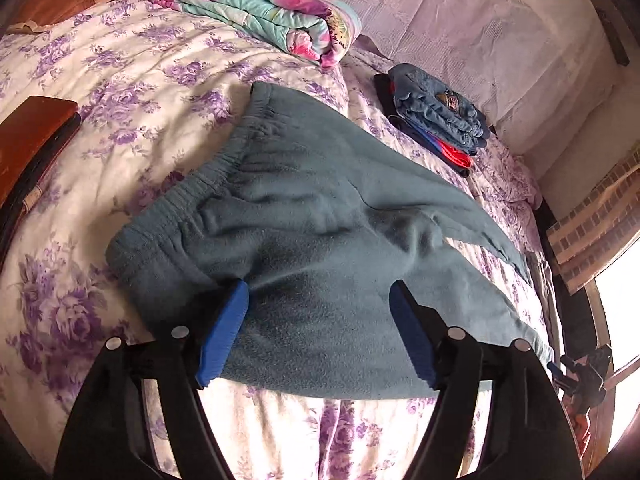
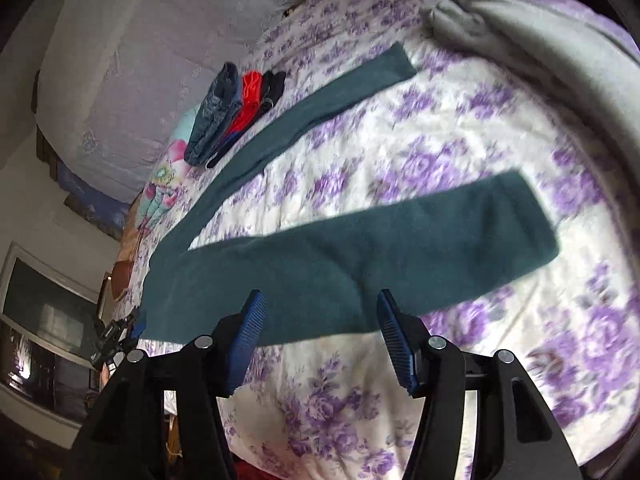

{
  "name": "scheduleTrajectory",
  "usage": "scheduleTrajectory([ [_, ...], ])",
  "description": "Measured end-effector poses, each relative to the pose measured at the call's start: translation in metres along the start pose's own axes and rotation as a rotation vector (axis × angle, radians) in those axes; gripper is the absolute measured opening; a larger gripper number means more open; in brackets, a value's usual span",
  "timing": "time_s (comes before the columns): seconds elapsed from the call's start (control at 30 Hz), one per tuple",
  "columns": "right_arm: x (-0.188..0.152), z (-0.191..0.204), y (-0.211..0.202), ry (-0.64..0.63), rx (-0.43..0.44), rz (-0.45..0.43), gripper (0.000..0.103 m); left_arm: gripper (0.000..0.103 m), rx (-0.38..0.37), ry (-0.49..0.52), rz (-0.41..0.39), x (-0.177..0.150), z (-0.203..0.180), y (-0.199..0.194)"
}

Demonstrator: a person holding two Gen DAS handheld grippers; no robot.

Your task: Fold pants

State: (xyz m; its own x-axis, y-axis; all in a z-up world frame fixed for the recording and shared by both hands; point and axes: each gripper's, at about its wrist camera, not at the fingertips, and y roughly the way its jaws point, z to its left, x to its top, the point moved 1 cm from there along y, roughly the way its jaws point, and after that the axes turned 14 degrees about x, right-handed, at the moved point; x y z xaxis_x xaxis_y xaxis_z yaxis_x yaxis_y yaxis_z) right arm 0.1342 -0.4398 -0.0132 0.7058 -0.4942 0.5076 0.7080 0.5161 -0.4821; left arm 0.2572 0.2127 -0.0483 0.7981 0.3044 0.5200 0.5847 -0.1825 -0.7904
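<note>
Teal fleece pants [image 1: 304, 220] lie spread flat on the floral bed cover [image 1: 120, 80]. The elastic waistband is at the left in the left wrist view. My left gripper [image 1: 320, 292] is open, its blue pads over the near hip edge of the pants. In the right wrist view the two legs of the pants [image 2: 360, 248] splay apart, the far leg running up toward the pile of clothes. My right gripper [image 2: 320, 300] is open above the near leg's upper part, holding nothing.
A folded floral quilt [image 1: 260, 12] lies at the bed's head. A stack of folded clothes [image 1: 440, 112] sits by the wall, and shows in the right wrist view [image 2: 236, 112]. A grey blanket [image 2: 540, 40] lies at the far right. A brown board [image 1: 32, 140] is at left.
</note>
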Motion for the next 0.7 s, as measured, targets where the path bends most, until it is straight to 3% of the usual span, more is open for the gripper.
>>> scheduleTrajectory([
  [0.07, 0.029, -0.016, -0.015, 0.014, -0.047, -0.076, 0.062, 0.073, -0.029, -0.016, -0.002, 0.000, 0.003, 0.001],
  [0.17, 0.052, -0.066, -0.013, 0.142, -0.139, -0.039, 0.063, 0.082, -0.081, -0.020, -0.025, -0.002, 0.003, 0.000],
  [0.23, 0.041, -0.088, -0.006, 0.236, -0.087, 0.017, 0.055, 0.083, -0.095, -0.014, -0.053, -0.005, 0.002, 0.000],
  [0.33, 0.020, -0.076, -0.009, 0.207, 0.013, 0.024, 0.053, 0.087, -0.082, 0.027, -0.084, -0.009, -0.006, 0.000],
  [0.4, 0.008, -0.054, -0.010, 0.121, 0.006, 0.025, 0.053, 0.095, -0.061, 0.061, -0.088, -0.009, -0.014, 0.002],
  [0.5, -0.005, -0.035, -0.008, 0.027, -0.050, 0.044, 0.048, 0.098, 0.021, 0.122, -0.101, -0.011, -0.029, 0.005],
  [0.6, -0.012, -0.049, -0.014, 0.096, -0.048, 0.013, 0.044, 0.098, 0.115, 0.198, -0.124, -0.018, -0.042, 0.008],
  [0.7, -0.018, -0.071, -0.020, 0.206, -0.026, -0.021, 0.042, 0.098, 0.156, 0.232, -0.130, -0.021, -0.046, 0.009],
])
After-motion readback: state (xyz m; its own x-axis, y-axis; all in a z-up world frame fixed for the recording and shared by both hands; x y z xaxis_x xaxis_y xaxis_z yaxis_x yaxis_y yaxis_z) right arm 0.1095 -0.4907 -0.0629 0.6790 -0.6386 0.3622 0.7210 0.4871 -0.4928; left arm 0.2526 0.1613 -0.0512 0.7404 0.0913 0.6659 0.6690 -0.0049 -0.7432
